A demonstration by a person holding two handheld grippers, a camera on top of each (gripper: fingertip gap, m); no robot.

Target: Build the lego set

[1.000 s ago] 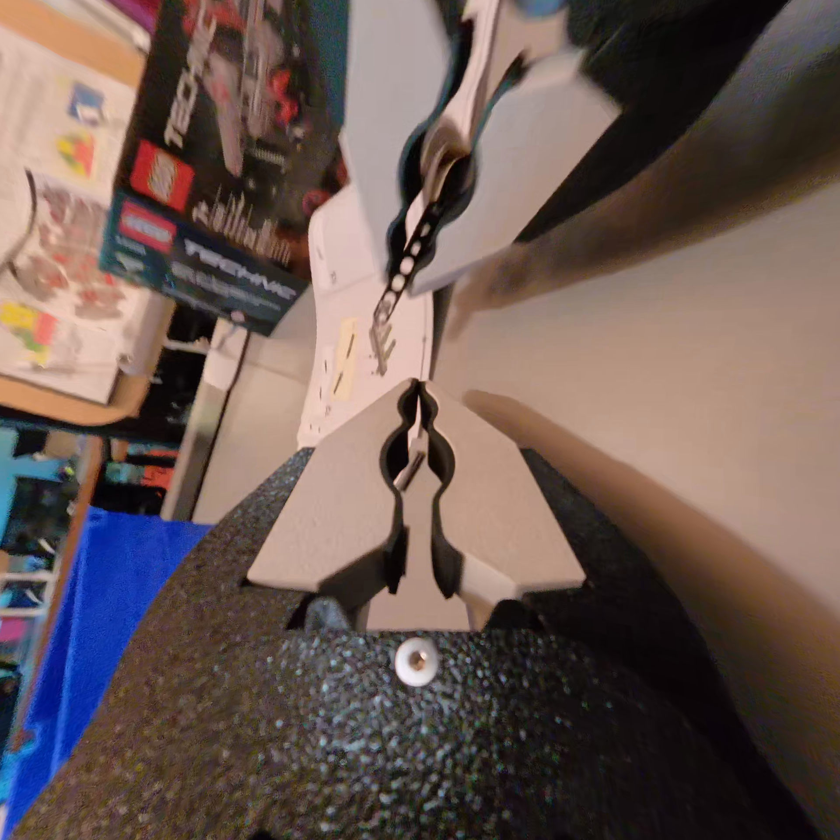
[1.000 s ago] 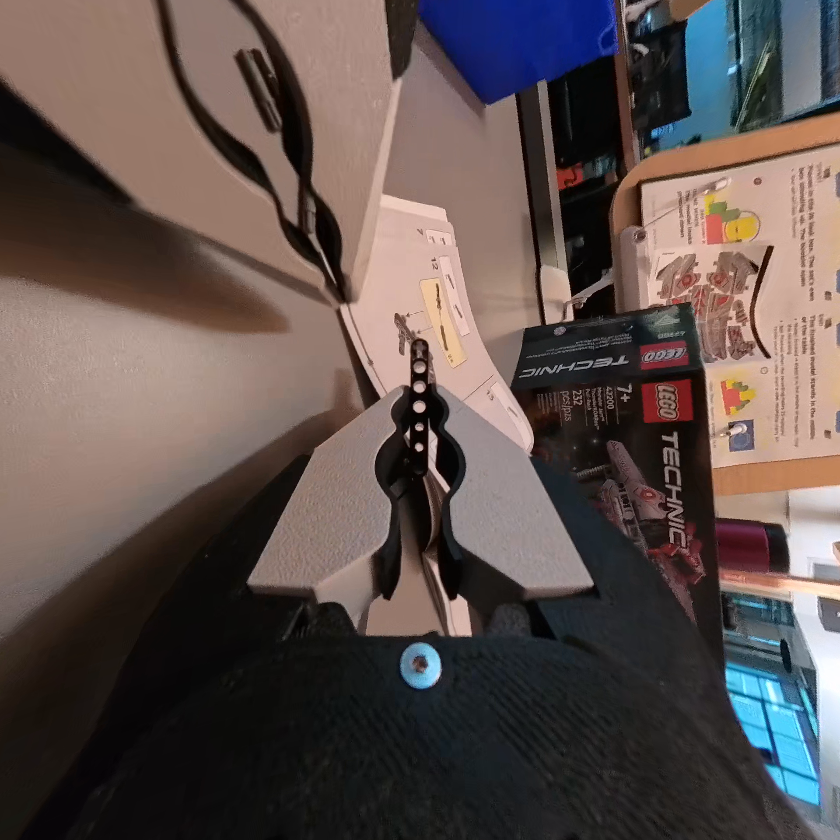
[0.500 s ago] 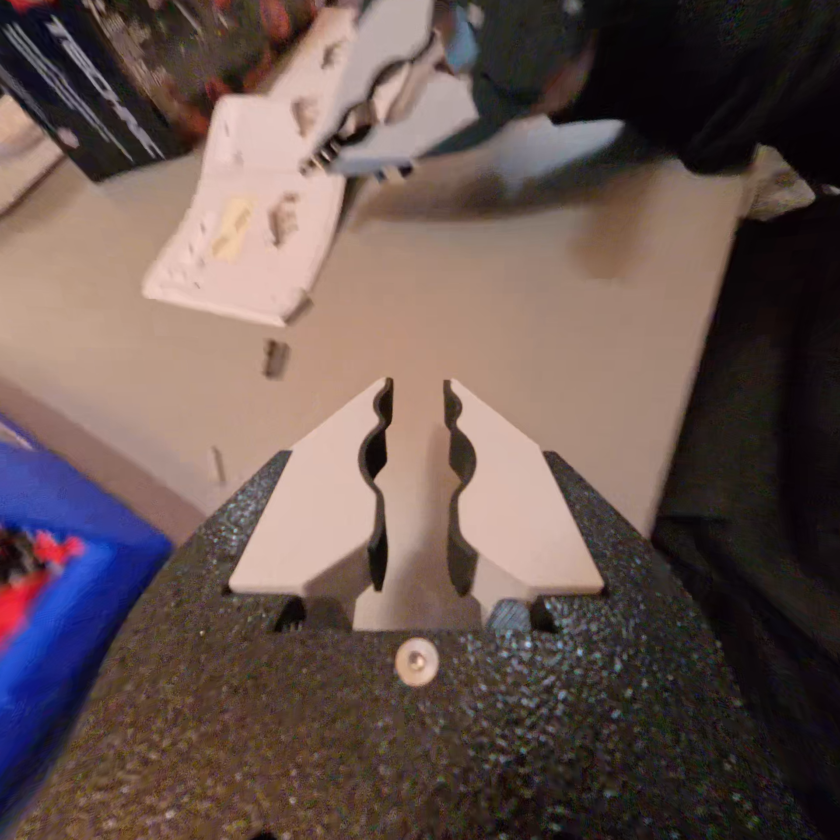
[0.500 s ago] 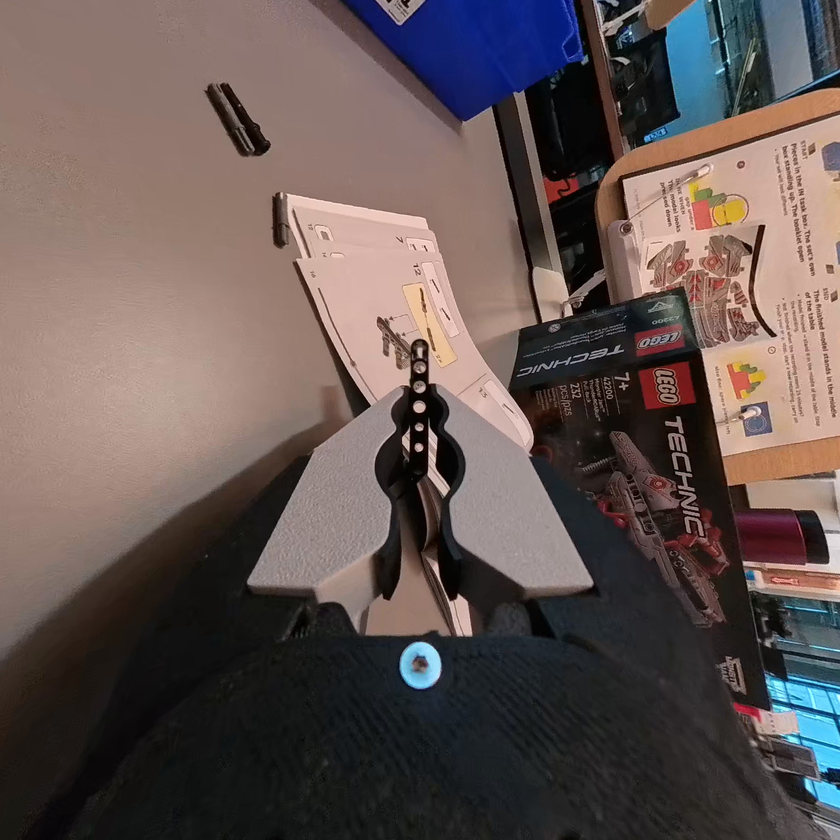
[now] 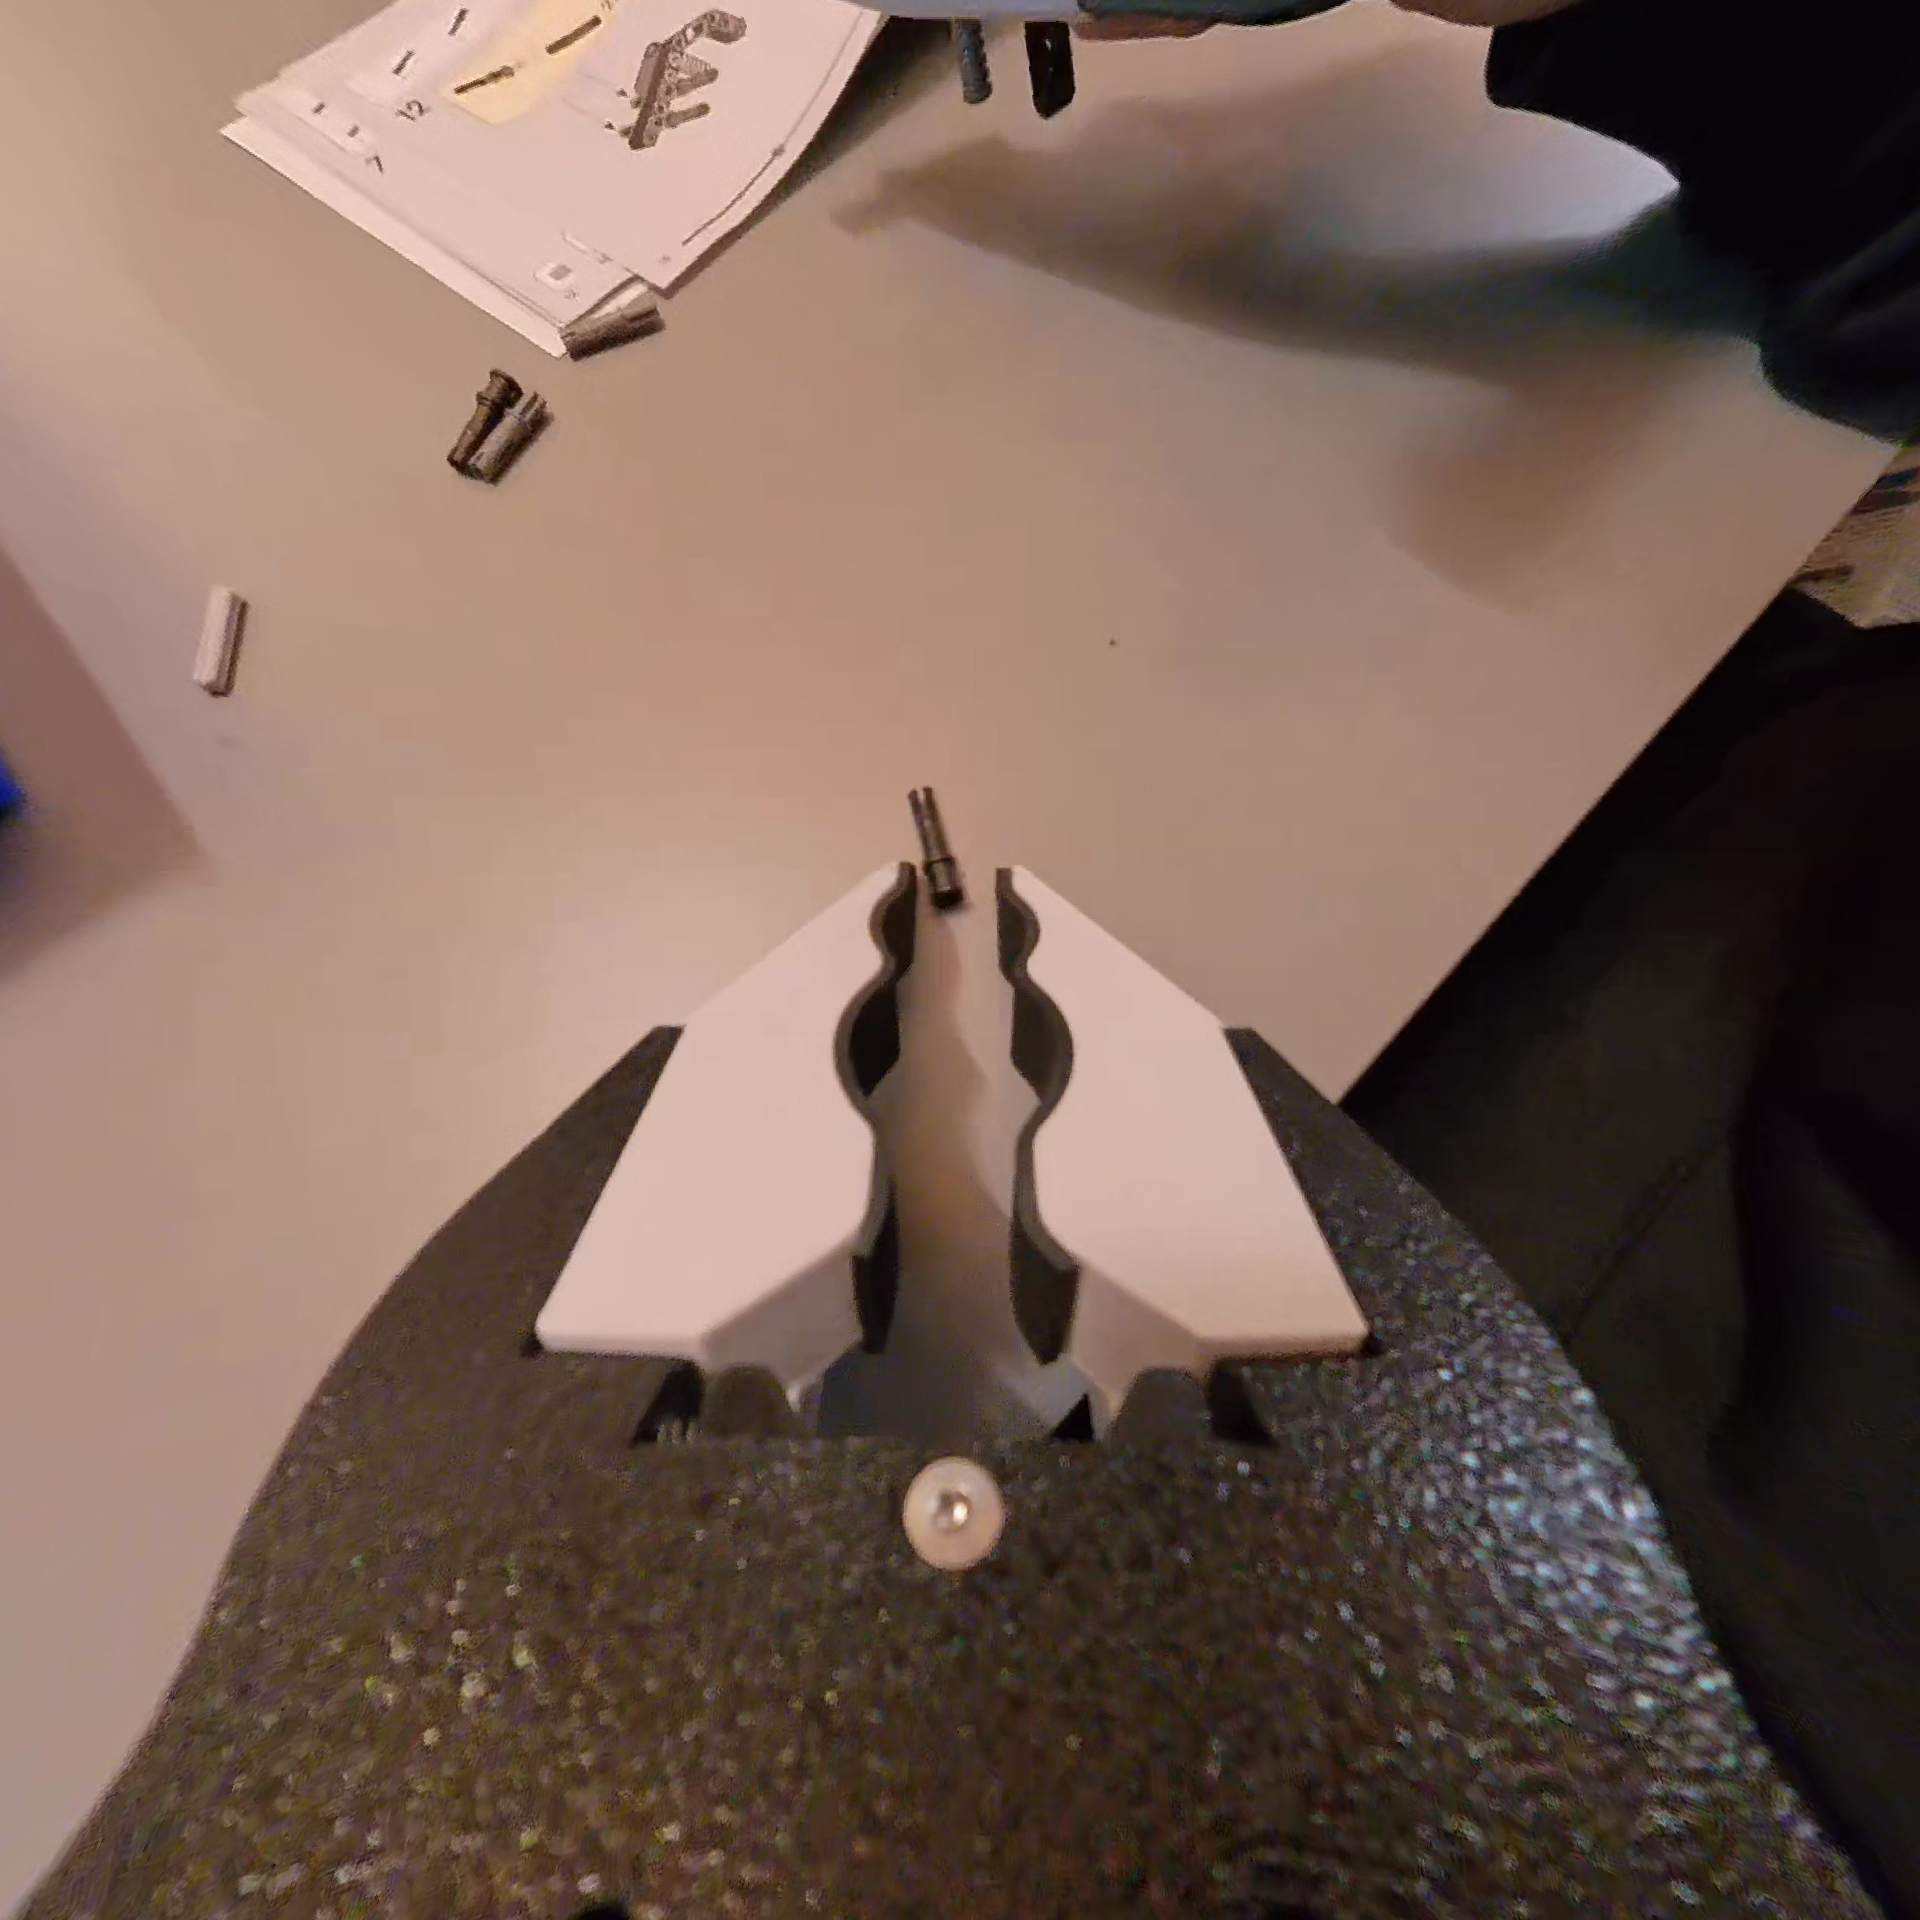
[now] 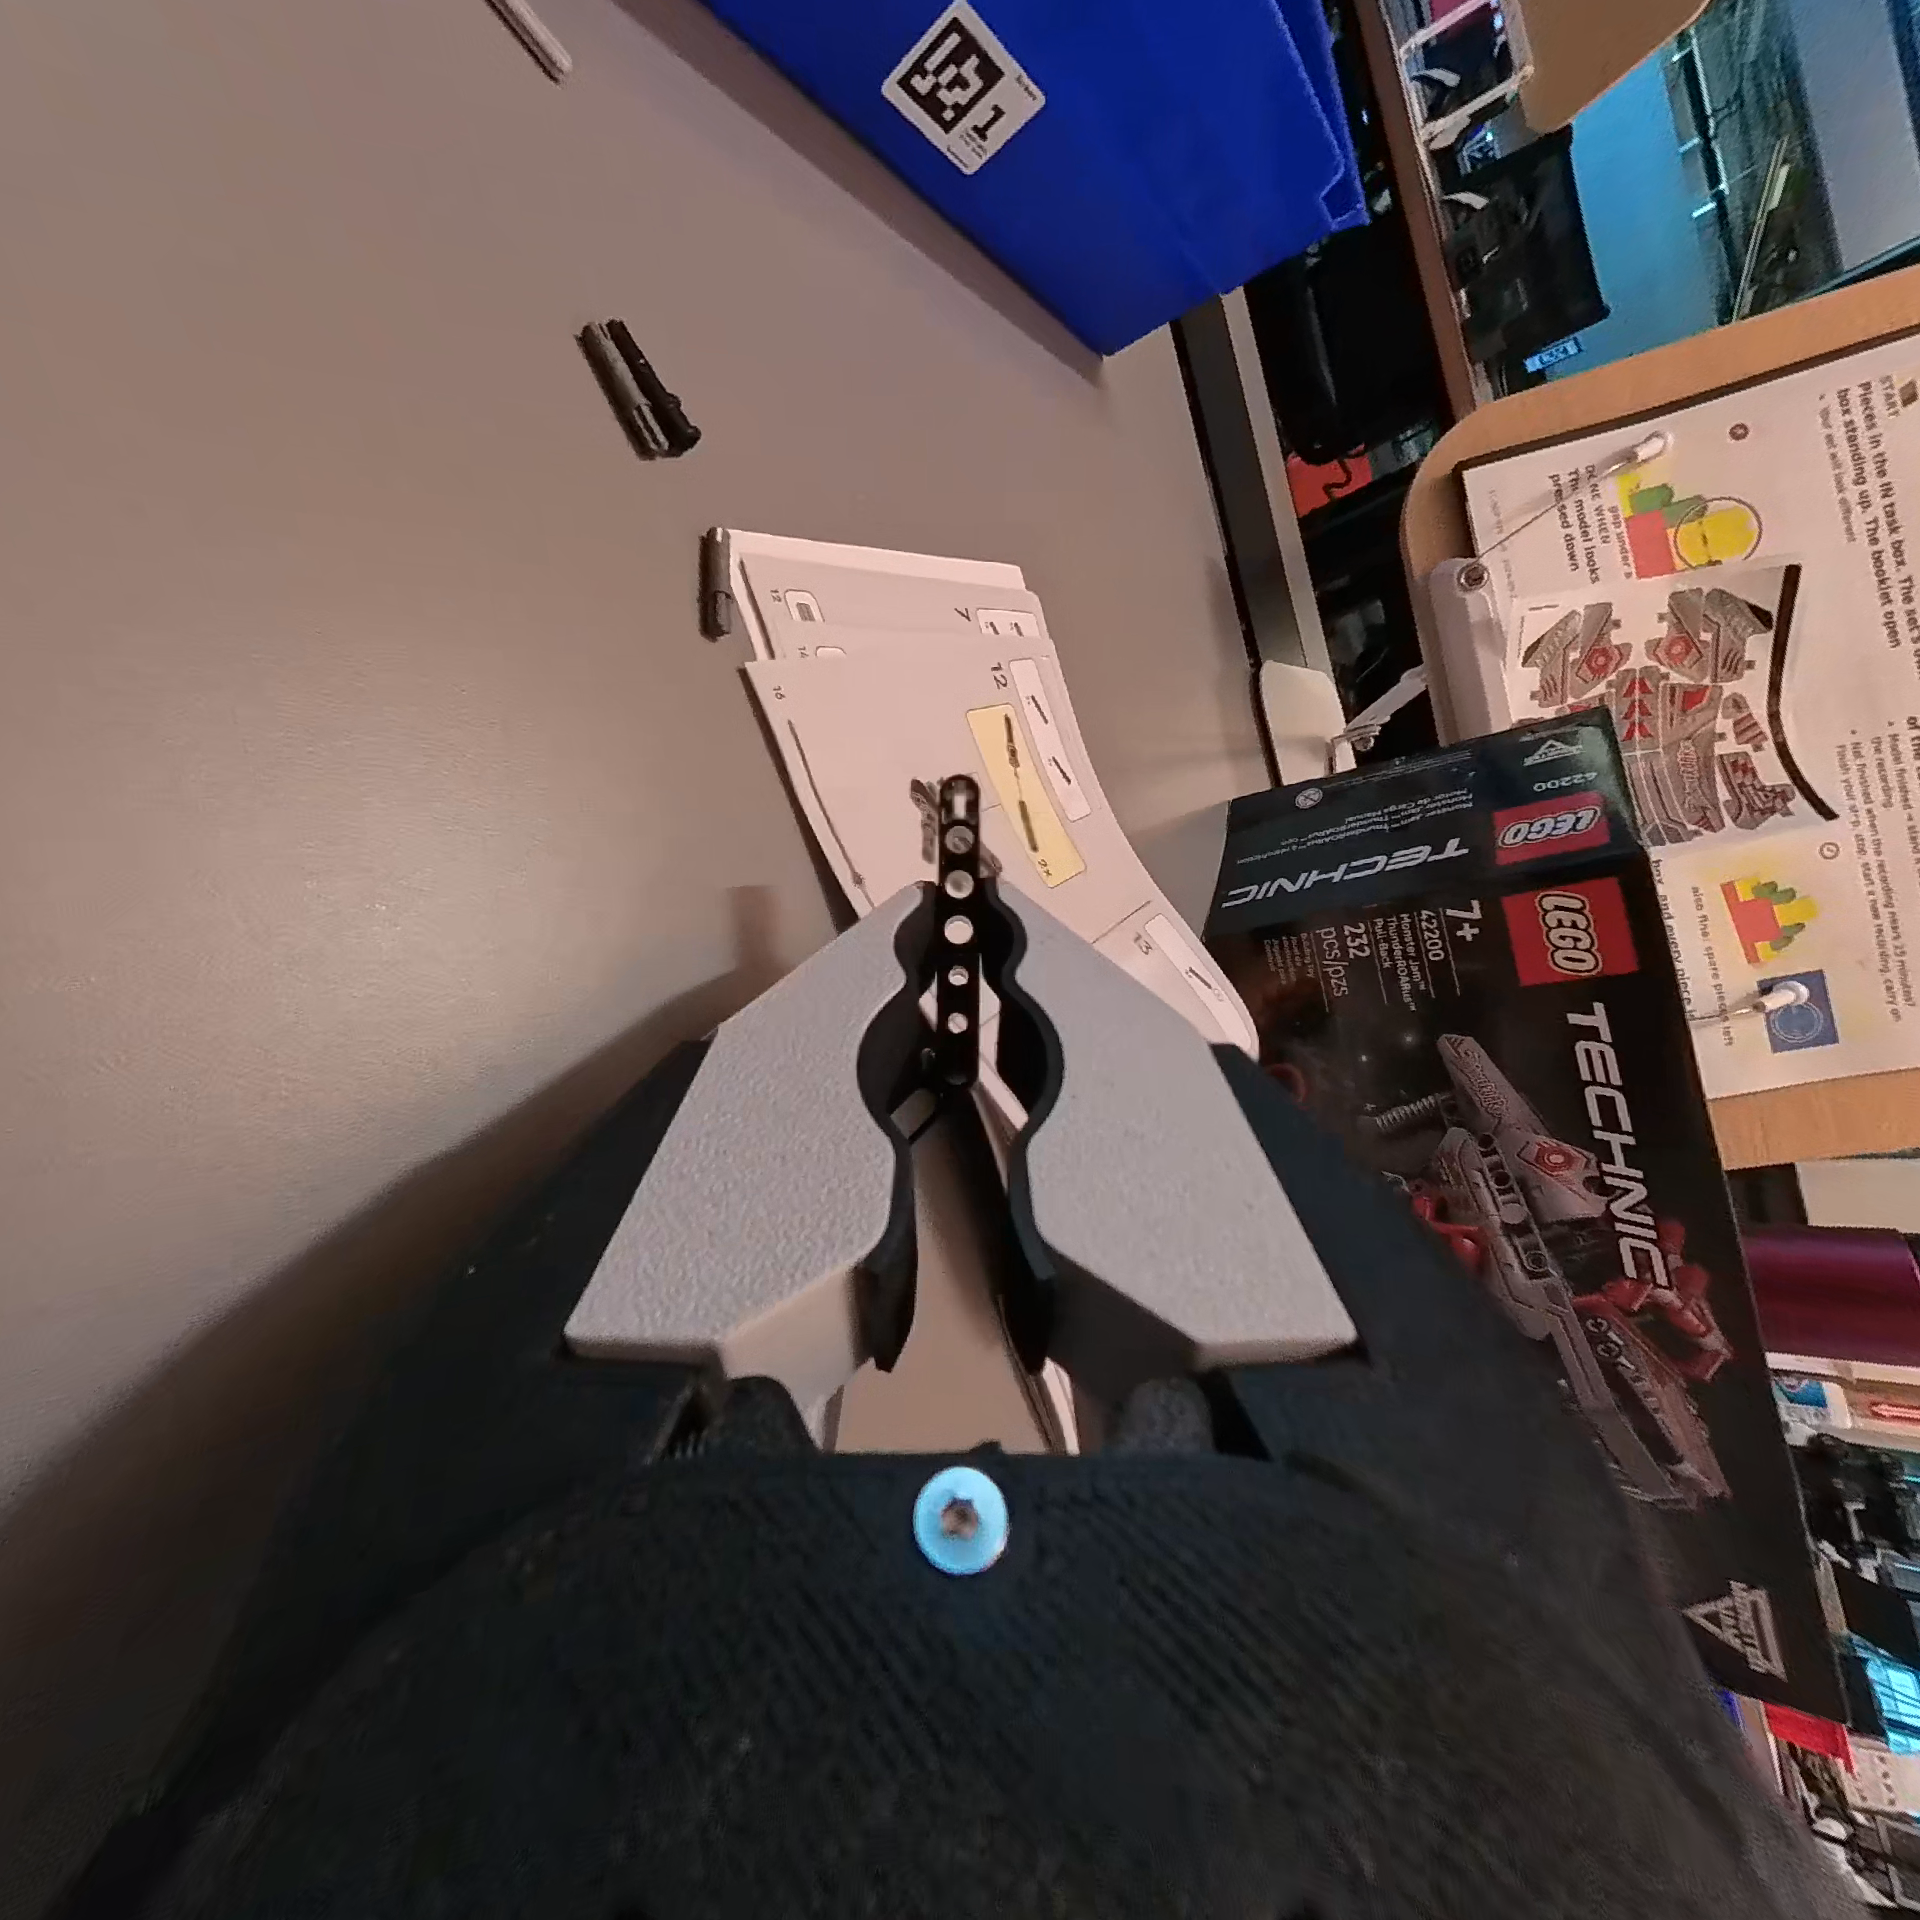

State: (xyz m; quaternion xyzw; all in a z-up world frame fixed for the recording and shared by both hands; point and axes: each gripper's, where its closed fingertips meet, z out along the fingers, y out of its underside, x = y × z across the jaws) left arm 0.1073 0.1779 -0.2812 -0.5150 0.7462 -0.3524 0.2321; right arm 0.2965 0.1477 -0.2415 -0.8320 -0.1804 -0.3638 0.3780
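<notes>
The left gripper [image 5: 948, 871] stands open with a narrow gap between its jaws and holds nothing. A small black pin [image 5: 933, 847] lies on the table [image 5: 1039, 520] directly ahead of that gap, its near end just between the fingertips. The pin's long axis runs nearly in line with the fingers, tilted slightly left at the far end. The left gripper is therefore the nearer tool, and a short forward advance would probably bring the pin within the jaws; whether the pin already touches a finger cannot be determined from this view. The right gripper [image 6: 958, 904] is closed on a black perforated beam [image 6: 957, 914], which projects forward past the fingertips, above the open instruction booklet [image 6: 904, 665]. Two dark pins [image 5: 497, 424] lie together near the booklet, well apart from both grippers.
</notes>
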